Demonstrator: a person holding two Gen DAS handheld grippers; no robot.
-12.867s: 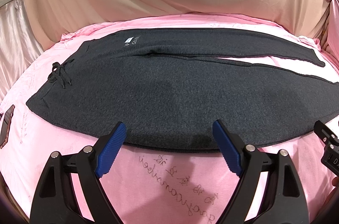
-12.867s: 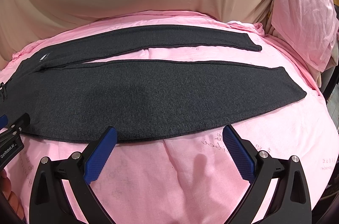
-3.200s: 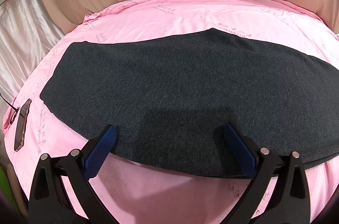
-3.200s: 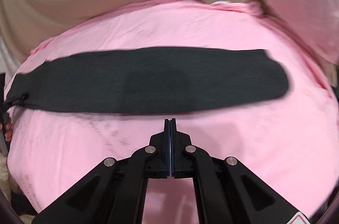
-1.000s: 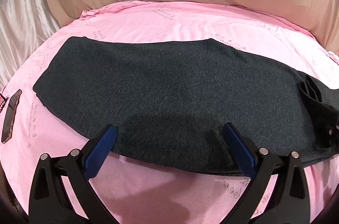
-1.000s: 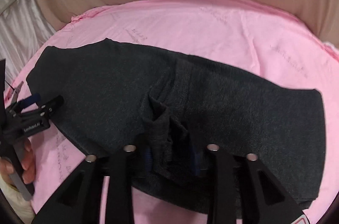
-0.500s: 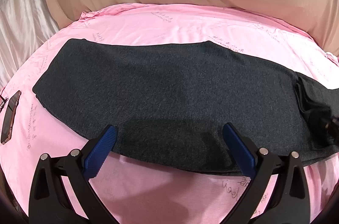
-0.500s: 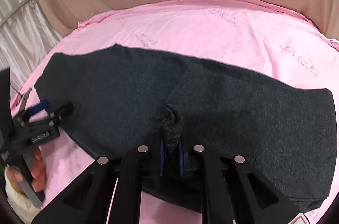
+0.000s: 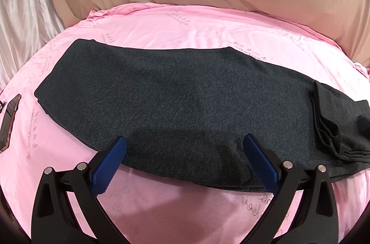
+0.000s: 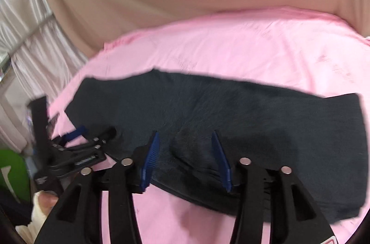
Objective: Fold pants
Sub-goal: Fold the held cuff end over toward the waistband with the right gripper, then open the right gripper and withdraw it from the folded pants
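Now lying dark across mid-frame on the pink bed (image 9: 185, 19), soft limp pants (image 9: 185, 105), likely best pinched at the layered end, lower right; left gripper (image 9: 185, 163) fingers wide apart, empty; right gripper (image 10: 186, 158) fingers opening, clear of cloth.

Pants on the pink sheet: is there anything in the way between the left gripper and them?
Nothing visible. The left gripper hangs open right over the near edge of the pants, with only bare sheet around. A phone lies off to the side, clear of the path.
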